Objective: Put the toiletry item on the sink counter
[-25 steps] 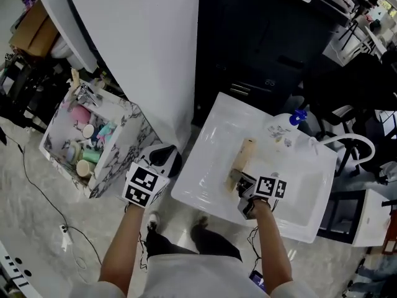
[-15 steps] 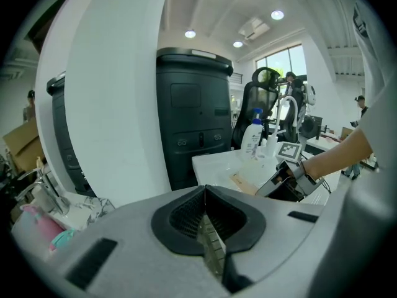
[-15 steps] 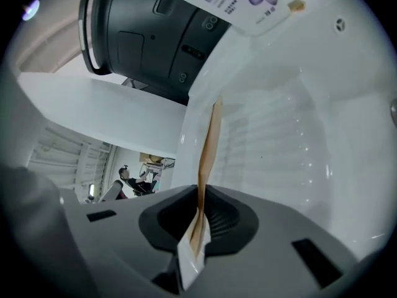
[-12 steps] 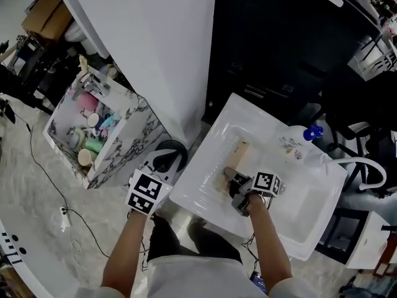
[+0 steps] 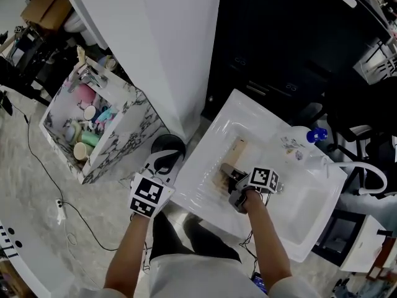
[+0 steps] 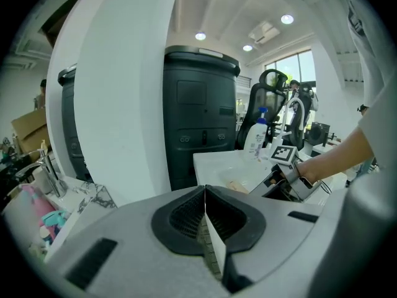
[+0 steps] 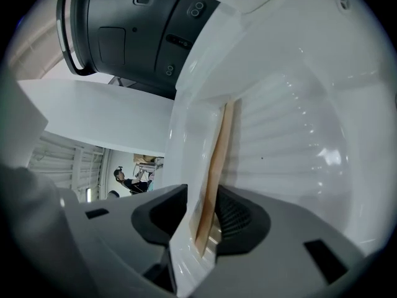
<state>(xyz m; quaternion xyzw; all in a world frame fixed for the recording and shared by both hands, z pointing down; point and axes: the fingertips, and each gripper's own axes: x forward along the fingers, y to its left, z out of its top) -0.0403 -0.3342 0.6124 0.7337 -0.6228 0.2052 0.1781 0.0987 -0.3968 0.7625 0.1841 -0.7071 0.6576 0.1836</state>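
Your right gripper (image 7: 205,213) is opening around the flat tan rectangular toiletry item (image 7: 216,154), which lies between its fingers on the white ceramic sink (image 5: 205,191). Only backing away seems left. Your left gripper (image 6: 206,222) is clenched on nothing.

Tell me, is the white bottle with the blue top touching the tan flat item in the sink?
Apart. The head view shows a strip of bare white sink between the white bottle and the tan flat item.
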